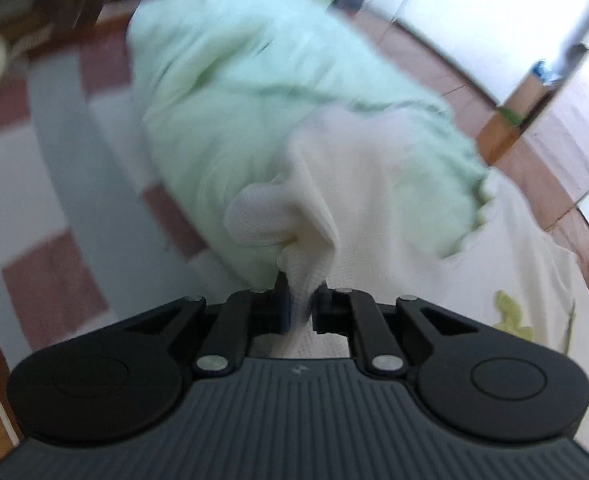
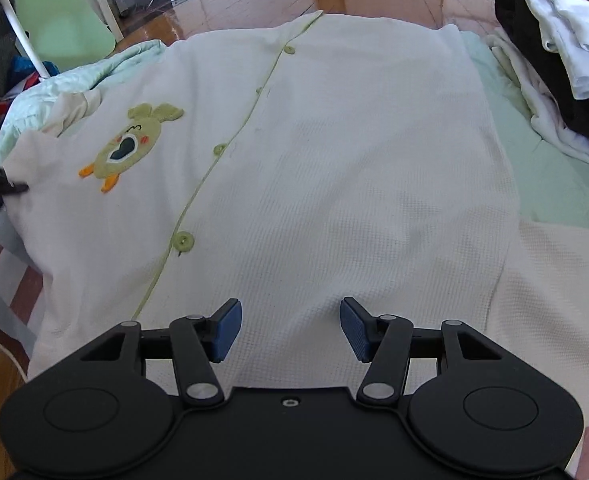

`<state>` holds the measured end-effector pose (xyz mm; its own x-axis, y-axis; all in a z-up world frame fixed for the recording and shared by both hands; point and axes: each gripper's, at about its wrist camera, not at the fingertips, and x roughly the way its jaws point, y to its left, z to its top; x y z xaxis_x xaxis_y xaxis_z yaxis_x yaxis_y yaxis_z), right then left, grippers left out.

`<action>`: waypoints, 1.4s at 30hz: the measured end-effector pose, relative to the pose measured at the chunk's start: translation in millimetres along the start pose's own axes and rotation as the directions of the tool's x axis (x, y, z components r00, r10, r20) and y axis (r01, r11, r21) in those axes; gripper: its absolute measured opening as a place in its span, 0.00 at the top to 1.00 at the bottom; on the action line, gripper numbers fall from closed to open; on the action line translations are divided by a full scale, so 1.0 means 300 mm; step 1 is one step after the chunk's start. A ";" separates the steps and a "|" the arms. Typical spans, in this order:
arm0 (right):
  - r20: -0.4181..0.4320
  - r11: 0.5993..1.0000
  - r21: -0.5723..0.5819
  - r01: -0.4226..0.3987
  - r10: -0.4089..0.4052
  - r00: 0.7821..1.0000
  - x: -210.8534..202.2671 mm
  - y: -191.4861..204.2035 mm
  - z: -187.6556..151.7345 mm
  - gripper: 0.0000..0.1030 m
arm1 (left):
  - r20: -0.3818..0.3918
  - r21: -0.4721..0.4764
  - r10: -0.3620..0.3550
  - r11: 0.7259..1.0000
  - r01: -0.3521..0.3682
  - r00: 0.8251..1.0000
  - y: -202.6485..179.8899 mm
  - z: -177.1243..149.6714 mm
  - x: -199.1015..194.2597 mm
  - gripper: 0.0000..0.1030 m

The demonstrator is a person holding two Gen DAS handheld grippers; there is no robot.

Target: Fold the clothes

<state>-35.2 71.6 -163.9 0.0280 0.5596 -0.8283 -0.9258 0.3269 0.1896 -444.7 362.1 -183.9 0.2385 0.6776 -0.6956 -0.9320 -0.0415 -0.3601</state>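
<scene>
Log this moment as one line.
task: fold clothes | left gripper: shut on white shirt sleeve, lifted | right gripper: open, above shirt's lower front | shirt: spread flat, buttoned

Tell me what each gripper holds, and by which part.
The left gripper is shut on the white shirt, pinching a bunched sleeve end. The right gripper is open above the shirt, holding nothing.

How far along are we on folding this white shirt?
Early. Done: the white shirt lies spread flat, buttoned front up, over the green blanket. In hand: the left gripper is shut on a bunch of its fabric at the sleeve side, lifted. The right gripper hangs open above the shirt's near edge, holding nothing. Left: no fold shows across the body yet, and the far sleeve area is untouched.
</scene>
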 end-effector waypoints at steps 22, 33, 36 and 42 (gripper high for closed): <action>-0.064 1.000 -0.027 0.016 -0.017 0.998 0.060 -0.021 -0.077 0.33 | -0.200 0.602 -0.257 0.729 0.326 0.945 -0.498 -0.286 -0.190 0.95; -0.054 0.998 -0.068 0.012 -0.015 0.998 0.051 -0.024 -0.090 0.30 | -0.343 0.429 -0.300 0.793 0.433 0.890 -0.422 -0.177 -0.210 0.43; -0.052 0.995 -0.093 0.024 -0.029 0.998 0.053 -0.008 -0.094 0.25 | -0.243 0.326 -0.262 0.885 0.332 0.934 -0.370 -0.057 -0.133 0.41; -0.062 0.992 -0.126 0.023 -0.031 0.998 0.039 -0.011 -0.101 0.24 | -0.259 0.261 -0.086 0.953 0.155 0.962 -0.351 0.051 0.098 0.40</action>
<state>-43.2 54.1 -190.3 0.0339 0.5010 -0.8648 -0.9651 0.2412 0.1019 -343.6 397.6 -157.0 0.3803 0.4651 -0.7994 -0.9221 0.2570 -0.2892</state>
